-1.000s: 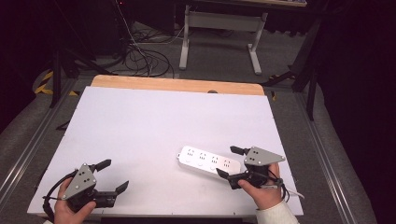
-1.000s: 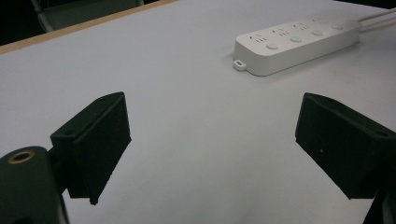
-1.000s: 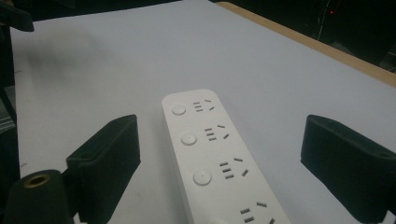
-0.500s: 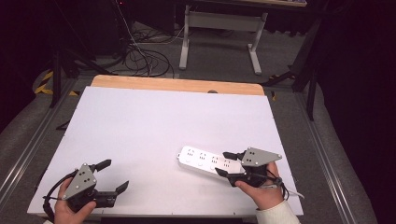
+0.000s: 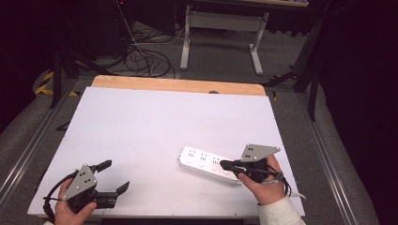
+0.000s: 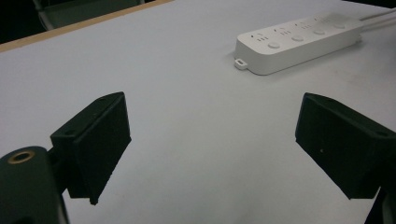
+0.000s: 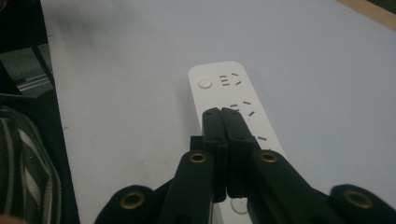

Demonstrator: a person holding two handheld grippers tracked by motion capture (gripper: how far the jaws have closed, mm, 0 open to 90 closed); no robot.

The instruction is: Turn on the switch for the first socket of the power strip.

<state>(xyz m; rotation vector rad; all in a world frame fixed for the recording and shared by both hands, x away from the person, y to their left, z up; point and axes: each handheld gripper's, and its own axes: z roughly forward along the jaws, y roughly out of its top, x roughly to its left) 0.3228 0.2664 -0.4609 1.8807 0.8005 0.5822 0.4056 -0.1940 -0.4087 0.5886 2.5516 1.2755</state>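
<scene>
Sitting under dim light with dark floor all round: a white tabletop, a strip of bare wood running along its far edge, a grey desk frame and loose cables lying on the floor beyond.

Lying flat on the right half of the tabletop, slanting toward the near right corner: one white power strip, buttons and socket slots facing up, a small tab sticking out at its left end.

Hovering directly over the right end of that strip — the right gripper, jaws having just been closing and now pressed together pad to pad, nothing between them. In the right gripper view, the joined tips sitting above the strip's top face, between its socket rows; contact with the plastic not being clear enough to call.

Resting near the front left corner, well apart from the strip: the left gripper, jaws spread wide and gripping nothing. In the left gripper view, bare tabletop showing between the two pads, the strip lying far ahead and to the right.

Counting up — one power strip, two grippers, two hands, one grey three-cornered plate on each gripper.
</scene>
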